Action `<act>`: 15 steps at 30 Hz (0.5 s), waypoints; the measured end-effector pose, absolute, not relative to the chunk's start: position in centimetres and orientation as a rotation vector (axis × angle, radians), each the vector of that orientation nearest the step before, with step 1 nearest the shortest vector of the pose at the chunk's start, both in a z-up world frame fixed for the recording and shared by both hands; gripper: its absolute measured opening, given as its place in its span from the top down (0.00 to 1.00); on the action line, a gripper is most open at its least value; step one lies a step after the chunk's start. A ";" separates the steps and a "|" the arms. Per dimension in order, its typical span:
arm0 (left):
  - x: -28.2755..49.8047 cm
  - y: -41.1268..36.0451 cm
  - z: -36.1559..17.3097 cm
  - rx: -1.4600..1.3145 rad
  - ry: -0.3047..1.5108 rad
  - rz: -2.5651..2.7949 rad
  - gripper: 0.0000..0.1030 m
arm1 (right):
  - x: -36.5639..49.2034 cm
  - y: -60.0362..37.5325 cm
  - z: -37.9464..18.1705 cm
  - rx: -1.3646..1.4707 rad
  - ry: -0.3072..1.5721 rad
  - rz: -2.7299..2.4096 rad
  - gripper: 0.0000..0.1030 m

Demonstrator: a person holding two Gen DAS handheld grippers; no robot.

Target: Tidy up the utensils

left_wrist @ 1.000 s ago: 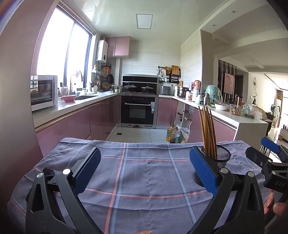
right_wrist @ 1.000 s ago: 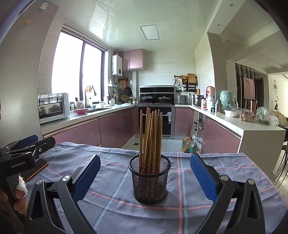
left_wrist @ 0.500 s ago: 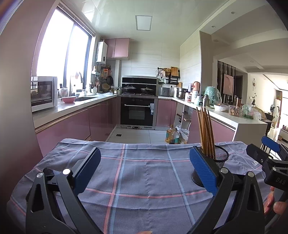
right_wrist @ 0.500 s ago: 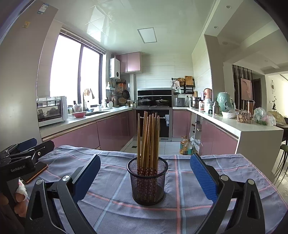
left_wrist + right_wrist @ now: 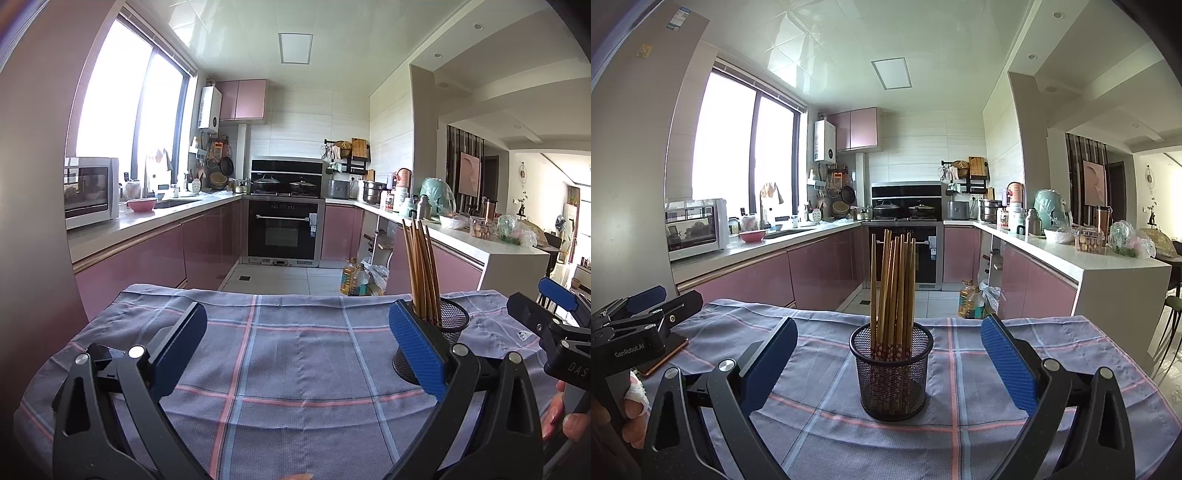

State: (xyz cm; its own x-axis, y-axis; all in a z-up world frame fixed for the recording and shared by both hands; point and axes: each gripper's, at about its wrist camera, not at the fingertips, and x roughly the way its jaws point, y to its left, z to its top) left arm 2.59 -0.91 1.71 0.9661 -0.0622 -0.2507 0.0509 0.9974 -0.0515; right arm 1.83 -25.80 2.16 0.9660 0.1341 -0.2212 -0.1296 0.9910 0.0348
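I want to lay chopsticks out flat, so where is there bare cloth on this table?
The widest bare stretch of the checked cloth lies left of the mesh cup, between the left gripper fingers. A narrower strip lies right of the cup. The cup is packed with chopsticks; a phone sits at the left edge.

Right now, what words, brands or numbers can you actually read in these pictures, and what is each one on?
"GenRobot.AI": on the black body of the left gripper, seen from the right wrist camera.
"DAS": cut off at the picture's edge, on the right gripper, seen from the left wrist camera.
Stickers on the tall panel at upper left: too small to read.
Oven door label: too blurred to read.
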 end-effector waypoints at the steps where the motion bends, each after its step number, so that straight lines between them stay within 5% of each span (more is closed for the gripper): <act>1: 2.6 -0.9 1.7 -0.045 0.254 -0.057 0.06 | 1.8 -25.8 2.2 0.022 0.224 0.132 0.07; 15: 2.6 -1.0 1.5 -0.044 0.256 -0.060 0.05 | 1.7 -25.9 2.4 0.024 0.213 0.129 0.07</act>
